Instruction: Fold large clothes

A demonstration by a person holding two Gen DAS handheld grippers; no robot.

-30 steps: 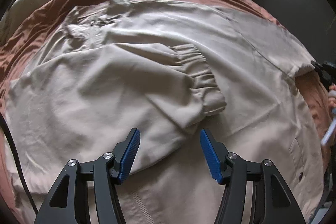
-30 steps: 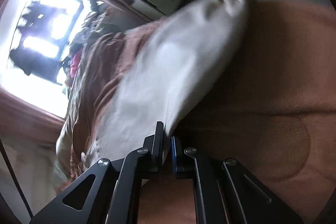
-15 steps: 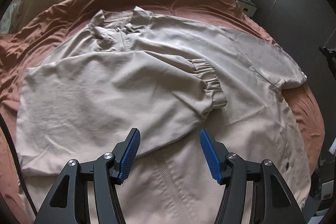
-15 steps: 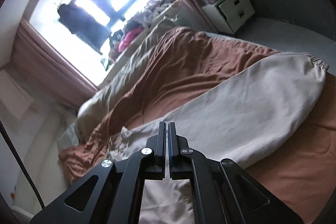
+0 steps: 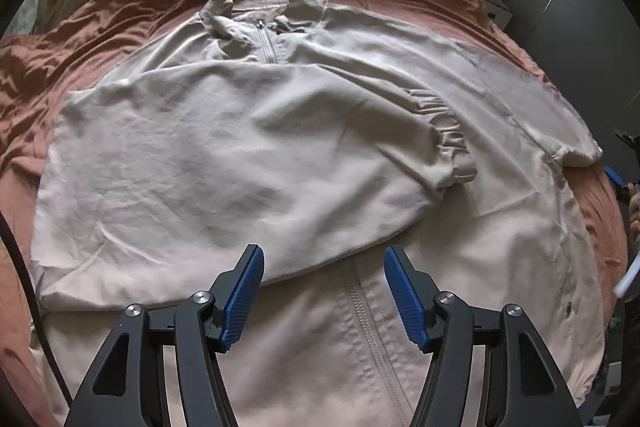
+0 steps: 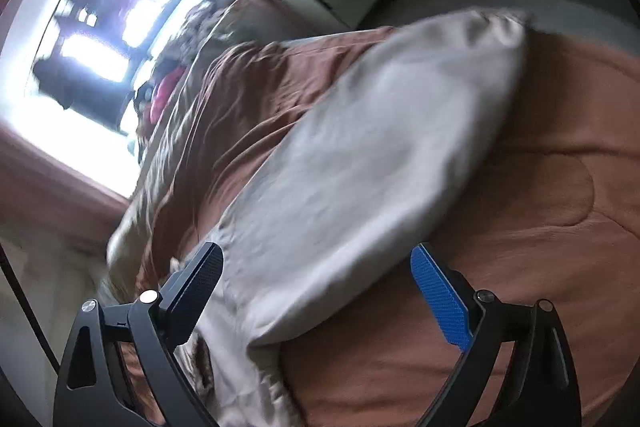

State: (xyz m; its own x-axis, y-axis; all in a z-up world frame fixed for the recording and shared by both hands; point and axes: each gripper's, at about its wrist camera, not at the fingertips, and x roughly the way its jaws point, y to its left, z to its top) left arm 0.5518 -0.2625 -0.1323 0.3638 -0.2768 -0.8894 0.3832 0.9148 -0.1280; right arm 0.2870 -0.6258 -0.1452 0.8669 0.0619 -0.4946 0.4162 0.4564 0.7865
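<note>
Brown bedding [image 5: 120, 11] covers the big bed, and a pale beige jacket [image 5: 200, 163] lies flat on top of it with its zip side up. It is the biggest thing here — it fills most of the bed.

One sleeve [image 5: 360, 131] is already folded across the chest, with its stretchy cuff [image 5: 452, 143] lying just past the zipper [image 5: 362, 323]. The other sleeve [image 6: 380, 155] is not folded yet. It sticks out over the brown cover on the far side. So the job looks like it is at the sleeve step, about half done.

Next, I think, the loose sleeve has to be picked up near its end and laid over the chest too. It is soft and floppy, so it may bunch up.

Now the tools. The left gripper [image 5: 324, 291] points steeply down over the lower front of the jacket. Its blue pads [image 5: 404, 295] stand fairly wide, still spreading a little, and hold nothing. The right gripper [image 6: 316, 291] points gently down along the loose sleeve. Its jaws are swinging open — very wide — and the cloth lies between them, but nothing pinches it.
</note>
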